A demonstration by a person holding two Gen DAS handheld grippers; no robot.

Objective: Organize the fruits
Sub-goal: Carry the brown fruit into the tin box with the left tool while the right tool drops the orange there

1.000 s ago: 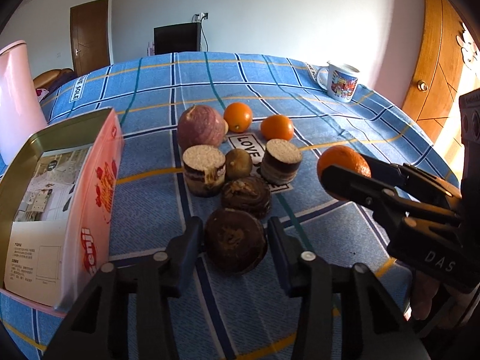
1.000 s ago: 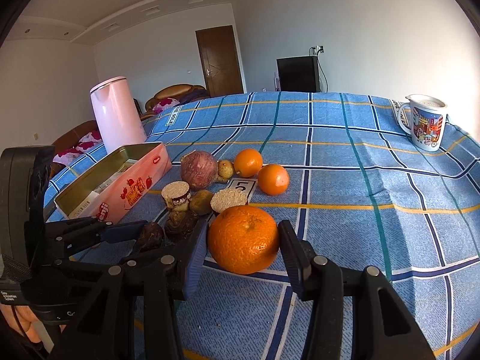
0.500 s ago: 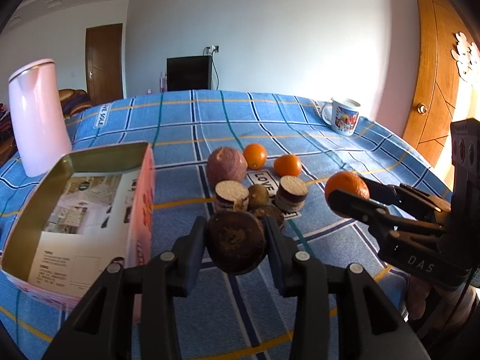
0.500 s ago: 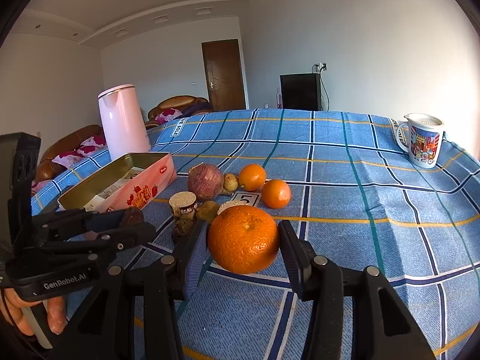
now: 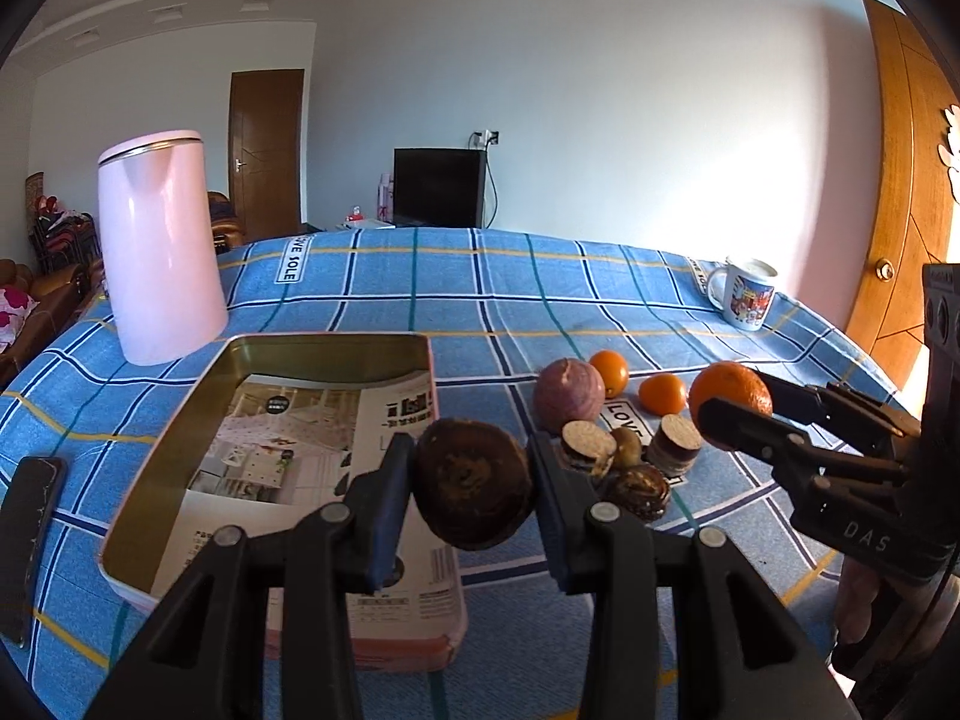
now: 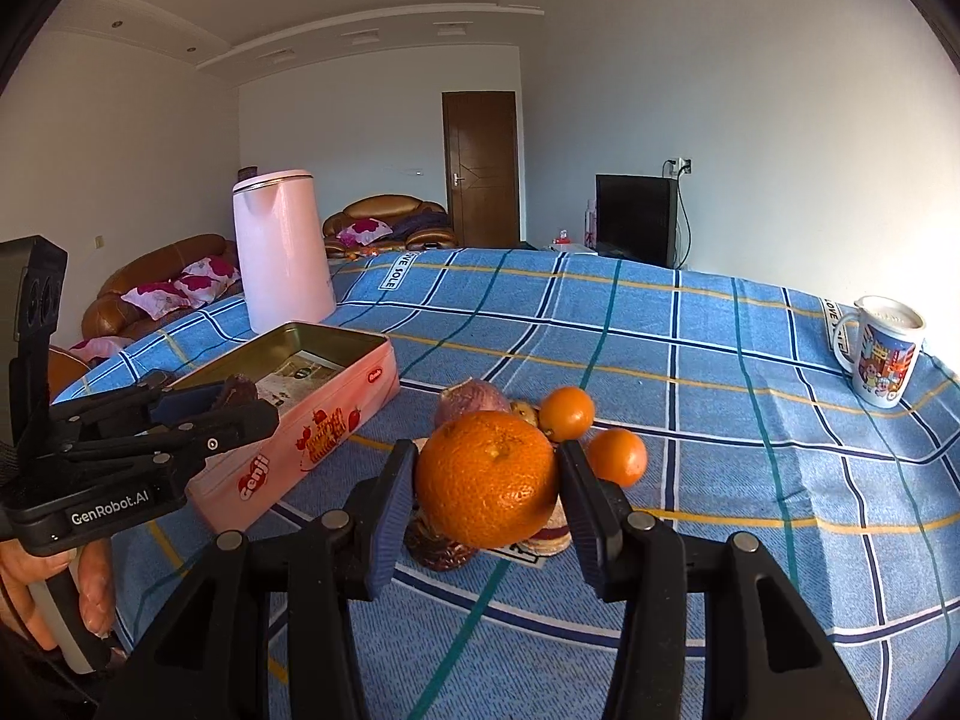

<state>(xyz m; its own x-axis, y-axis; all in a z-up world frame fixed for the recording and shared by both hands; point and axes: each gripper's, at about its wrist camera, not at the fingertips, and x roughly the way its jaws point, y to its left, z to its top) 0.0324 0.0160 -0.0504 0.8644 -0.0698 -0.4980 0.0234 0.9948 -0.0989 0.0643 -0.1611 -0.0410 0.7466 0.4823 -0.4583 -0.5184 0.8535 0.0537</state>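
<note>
My left gripper (image 5: pixel 474 483) is shut on a dark brown round fruit (image 5: pixel 474 483) and holds it in the air over the near right edge of the open pink tin (image 5: pixel 180 420). My right gripper (image 6: pixel 487 477) is shut on a large orange (image 6: pixel 487 477), held above the fruit pile; it shows in the left wrist view (image 5: pixel 729 396) too. On the cloth lie a purple round fruit (image 5: pixel 569 391), two small oranges (image 5: pixel 609 369) (image 5: pixel 662 393), cut brown pieces (image 5: pixel 675 453) and a dark fruit (image 5: pixel 639 489).
A pink kettle (image 5: pixel 159 252) stands behind the tin. A printed mug (image 5: pixel 747 294) sits at the far right. A dark phone (image 5: pixel 24 540) lies at the left table edge. The tin holds a printed leaflet (image 5: pixel 288 444). The blue checked tablecloth (image 6: pixel 720 420) covers the table.
Both grippers have risen. My left gripper lifted the dark brown fruit off the cloth and moved left toward the tin. My right gripper lifted the large orange higher.
</note>
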